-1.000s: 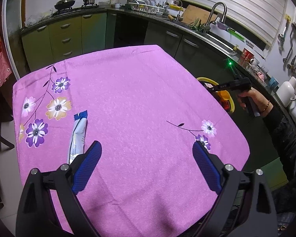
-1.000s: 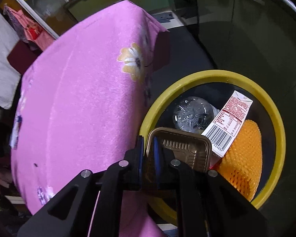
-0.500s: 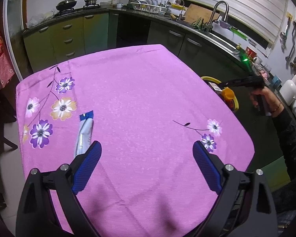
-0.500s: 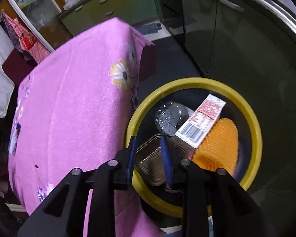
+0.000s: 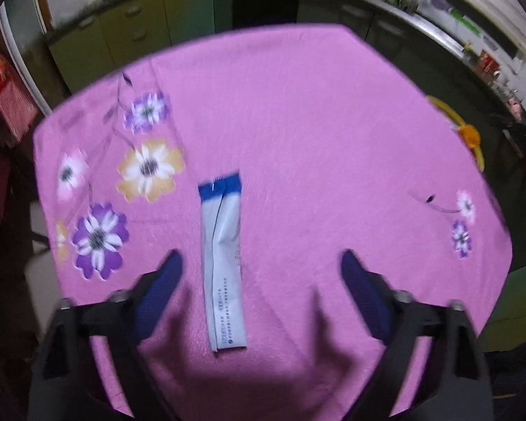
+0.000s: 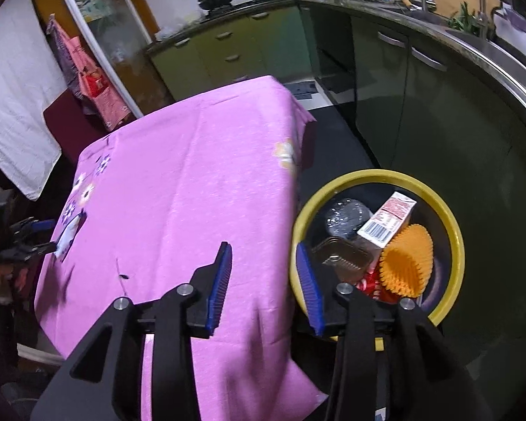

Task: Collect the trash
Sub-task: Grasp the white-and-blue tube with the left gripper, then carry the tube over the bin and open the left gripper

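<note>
The long white plastic sachet with a blue end (image 5: 223, 266) is lying flat on the pink flowered cloth of the counter (image 5: 315, 112), lower centre of the left view, lengthwise between the left tongs (image 5: 257, 273). Those jaws are closing, not yet touching it, evidently lining up a pickup. The right tongs (image 6: 264, 280) are opening, holding nothing, at the counter's edge. Lower right, the yellow-rimmed round bin (image 6: 454, 231) is holding a brown ribbed tray (image 6: 343, 254), red-and-white carton (image 6: 387, 219), orange pleated cup (image 6: 408, 261) and clear crumpled bottle (image 6: 345, 215).
</note>
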{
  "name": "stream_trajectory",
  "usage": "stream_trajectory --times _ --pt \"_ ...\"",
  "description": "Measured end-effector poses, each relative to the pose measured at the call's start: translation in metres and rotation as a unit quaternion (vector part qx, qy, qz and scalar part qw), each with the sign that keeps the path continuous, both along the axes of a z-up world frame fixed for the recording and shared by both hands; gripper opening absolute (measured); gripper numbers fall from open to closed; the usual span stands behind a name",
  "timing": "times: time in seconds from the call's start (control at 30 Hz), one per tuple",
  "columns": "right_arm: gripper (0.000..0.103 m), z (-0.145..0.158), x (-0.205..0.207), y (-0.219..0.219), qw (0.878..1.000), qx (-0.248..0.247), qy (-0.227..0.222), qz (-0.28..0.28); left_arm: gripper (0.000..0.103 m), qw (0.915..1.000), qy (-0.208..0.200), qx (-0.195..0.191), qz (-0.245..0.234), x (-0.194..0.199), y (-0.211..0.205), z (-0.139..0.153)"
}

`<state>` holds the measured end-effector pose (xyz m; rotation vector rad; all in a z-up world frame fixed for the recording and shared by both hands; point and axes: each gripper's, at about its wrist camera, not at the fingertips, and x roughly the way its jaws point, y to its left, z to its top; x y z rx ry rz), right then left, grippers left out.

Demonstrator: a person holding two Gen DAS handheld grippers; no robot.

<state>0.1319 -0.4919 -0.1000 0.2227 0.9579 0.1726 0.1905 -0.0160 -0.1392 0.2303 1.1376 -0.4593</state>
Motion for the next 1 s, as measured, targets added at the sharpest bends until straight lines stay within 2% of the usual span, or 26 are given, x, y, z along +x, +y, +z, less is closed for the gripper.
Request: stream_trajectory --times 0.17,0.3,0.47,0.73,1.0 --pt "0.041 0.001 0.001 0.006 1.0 -0.002 -0.001 0.006 0.055 0.9995 0.03 0.008 0.008 0.005 0.004 -0.017" --pt "0.045 -0.003 0.003 0.008 1.0 0.0 0.001 0.008 0.048 0.9992 0.036 0.004 0.019 0.007 0.011 -0.02" --pt "0.044 -0.007 0.005 0.011 1.0 0.001 0.006 0.015 0.024 0.999 0.036 0.002 0.028 0.011 0.019 -0.018" --pt "0.045 -0.005 0.0 0.007 1.0 0.004 0.001 0.008 0.02 0.9998 0.019 0.006 -0.003 0.007 0.009 -0.007" --pt "0.045 0.004 -0.027 -0.014 0.999 0.009 -0.023 -0.024 0.02 0.9959 -0.006 -0.006 -0.09 -0.003 -0.061 0.037"
